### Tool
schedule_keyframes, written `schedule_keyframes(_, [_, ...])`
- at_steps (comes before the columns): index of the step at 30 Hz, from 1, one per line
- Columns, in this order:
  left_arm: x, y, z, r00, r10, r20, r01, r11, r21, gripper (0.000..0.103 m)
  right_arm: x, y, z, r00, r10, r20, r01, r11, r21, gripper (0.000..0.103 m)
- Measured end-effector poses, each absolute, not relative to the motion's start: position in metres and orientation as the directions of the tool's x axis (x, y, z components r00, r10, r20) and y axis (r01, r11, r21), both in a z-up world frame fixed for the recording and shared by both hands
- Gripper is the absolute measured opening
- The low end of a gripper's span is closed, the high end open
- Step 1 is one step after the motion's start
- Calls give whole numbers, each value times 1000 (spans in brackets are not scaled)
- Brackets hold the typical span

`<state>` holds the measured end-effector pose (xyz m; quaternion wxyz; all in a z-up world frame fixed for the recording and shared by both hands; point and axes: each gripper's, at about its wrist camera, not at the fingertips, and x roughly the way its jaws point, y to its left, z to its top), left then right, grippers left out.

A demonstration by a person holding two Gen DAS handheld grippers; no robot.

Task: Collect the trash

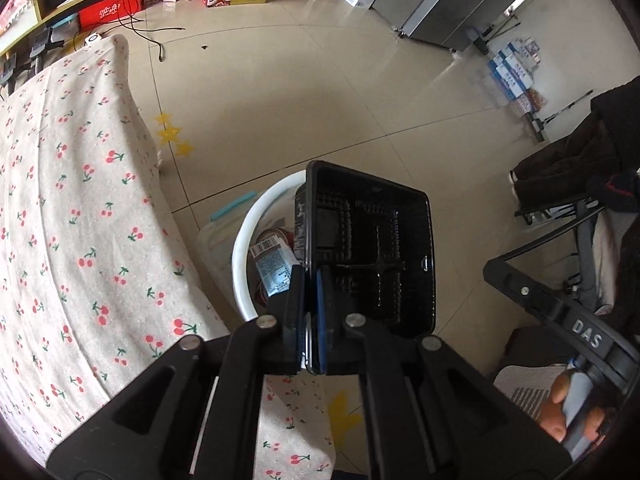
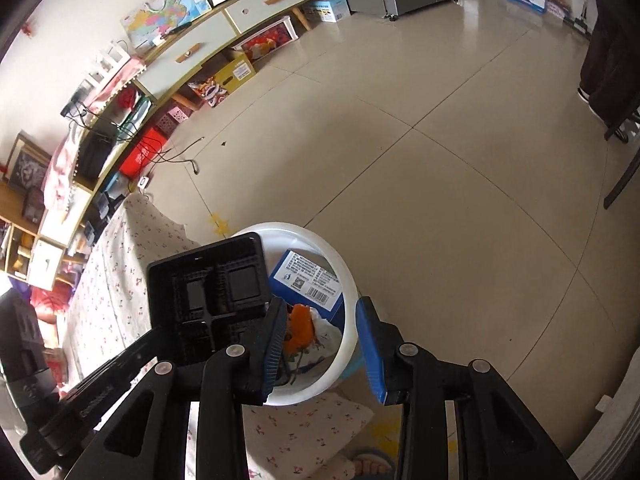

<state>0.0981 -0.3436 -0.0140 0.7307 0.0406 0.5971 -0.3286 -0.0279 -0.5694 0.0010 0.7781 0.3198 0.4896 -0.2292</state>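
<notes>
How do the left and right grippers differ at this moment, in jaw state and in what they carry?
The left gripper is shut on the rim of the black tray; the right gripper stands open with nothing between its pads. The left holds its load over the white bin; the right hangs empty above it. Both point steeply down.

Glossy beige floor tiles point(image 2: 460, 128) with thin dark joints fill most of the room and mirror soft daylight. A long low cabinet point(image 2: 224, 36) with white drawers stands against the white wall, boxes tucked beneath it. A grey metal fridge point(image 1: 452, 8) stands at the far side. Cherry-print cloth point(image 1: 72, 208) covers the surface, and yellow star stickers point(image 1: 172, 136) mark the floor beside it.
</notes>
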Motion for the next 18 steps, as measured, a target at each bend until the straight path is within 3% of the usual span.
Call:
schedule_keyframes(5, [97, -372, -29, 0, -362, -932, 523, 794, -308, 13, -25, -572, 7, 438, -34, -898, 662, 688, 297, 37])
schedule_keyframes(9, [100, -367, -22, -18, -413, -911, 516, 776, -362, 49, -27, -572, 11, 455, -26, -890, 654, 688, 315, 37])
schedule_keyframes(15, [109, -333, -12, 6, -494, -869, 471, 768, -434, 51, -20, -563, 13, 467, -27, -884, 634, 706, 314, 37])
schedule_keyframes(18, [100, -308, 2, 84, -489, -868, 485, 781, -393, 51, -17, -550, 18, 469, -28, -883, 594, 750, 292, 40])
